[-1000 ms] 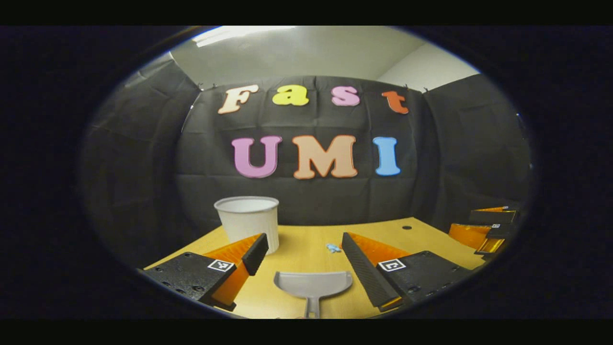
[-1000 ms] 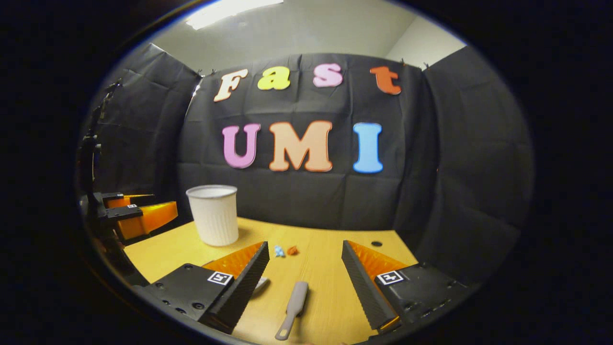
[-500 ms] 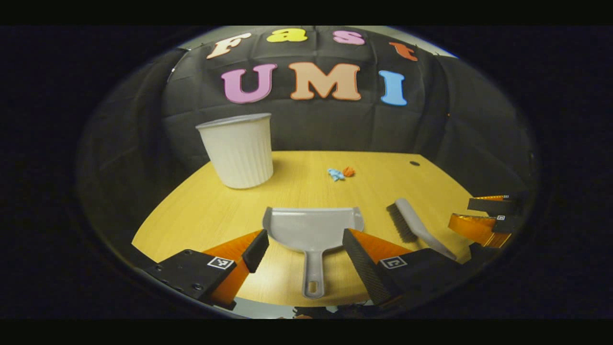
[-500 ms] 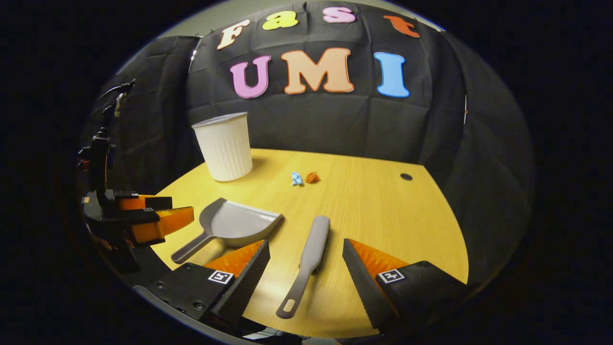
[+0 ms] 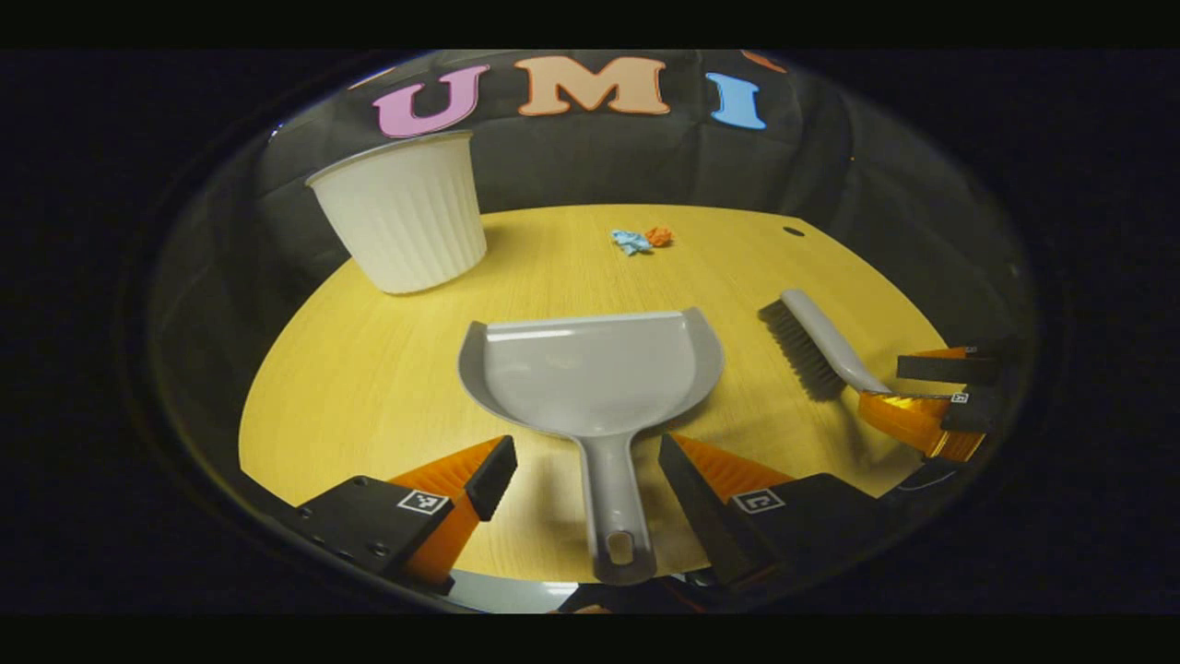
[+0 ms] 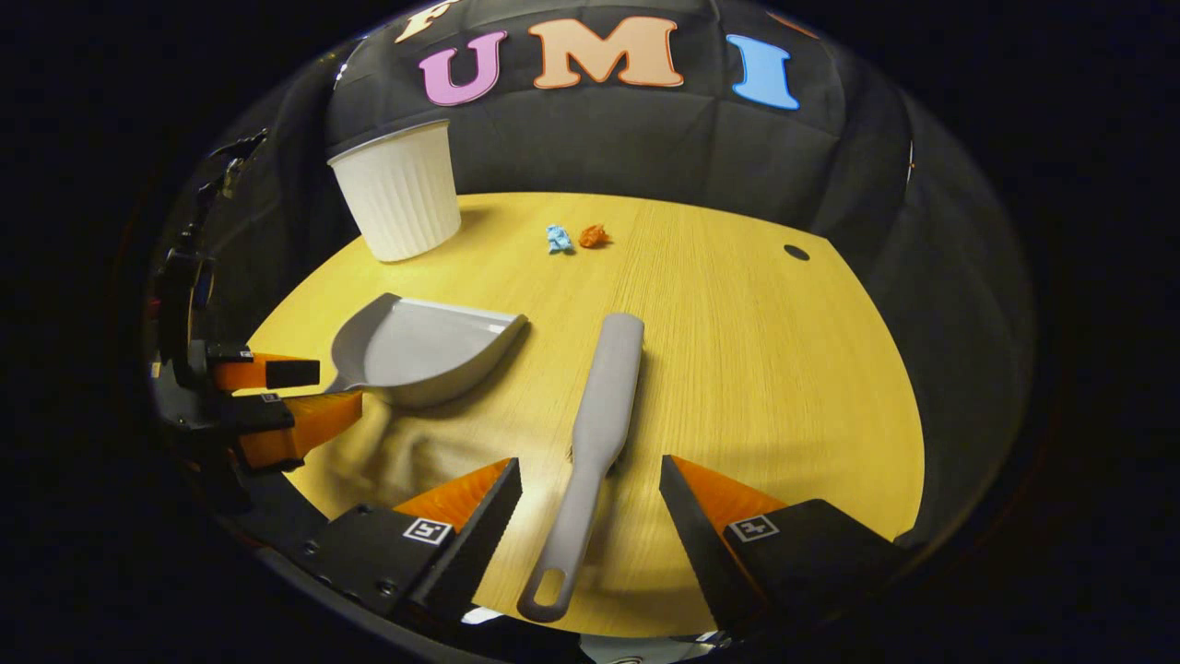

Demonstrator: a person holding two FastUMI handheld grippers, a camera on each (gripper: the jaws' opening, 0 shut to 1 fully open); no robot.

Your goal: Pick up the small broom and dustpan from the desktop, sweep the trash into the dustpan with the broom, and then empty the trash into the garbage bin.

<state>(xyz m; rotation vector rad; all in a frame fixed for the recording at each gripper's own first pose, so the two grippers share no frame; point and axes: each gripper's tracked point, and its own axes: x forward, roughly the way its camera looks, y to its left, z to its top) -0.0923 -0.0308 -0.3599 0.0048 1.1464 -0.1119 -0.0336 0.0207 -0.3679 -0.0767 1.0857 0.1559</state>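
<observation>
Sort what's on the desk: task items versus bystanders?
Task items: dustpan, broom, blue scrap and orange scrap, white bin, left gripper, right gripper, both open.

Bystanders: the cable hole in the desk.

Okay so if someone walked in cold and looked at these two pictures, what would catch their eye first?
Probably the grey dustpan lying flat on the yellow desk, its handle running between the open fingers of the left gripper. Next, the small broom beside it, its handle between the open fingers of the right gripper. Behind them, a white ribbed garbage bin and two crumpled scraps, blue and orange.
</observation>
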